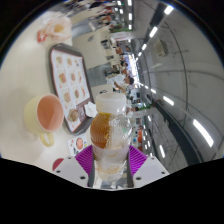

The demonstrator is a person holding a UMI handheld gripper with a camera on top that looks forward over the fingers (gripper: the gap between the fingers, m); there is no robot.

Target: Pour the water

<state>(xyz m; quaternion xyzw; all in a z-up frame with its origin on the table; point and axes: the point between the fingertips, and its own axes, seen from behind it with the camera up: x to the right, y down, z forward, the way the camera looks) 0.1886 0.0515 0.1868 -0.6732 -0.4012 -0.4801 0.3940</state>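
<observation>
Bottle [109,128] of amber liquid with a white cap sits clamped in the tool [110,158], both purple pads [87,157] pressing its lower body. Its long axis runs with the tool's reach, cap toward twelve o'clock. A cup [45,113] stands on the desk [25,70] at about nine o'clock, beside a menu card [70,78]. To pour well, I'd carry the mouth over the cup first, then tip slowly, holding firm.
</observation>
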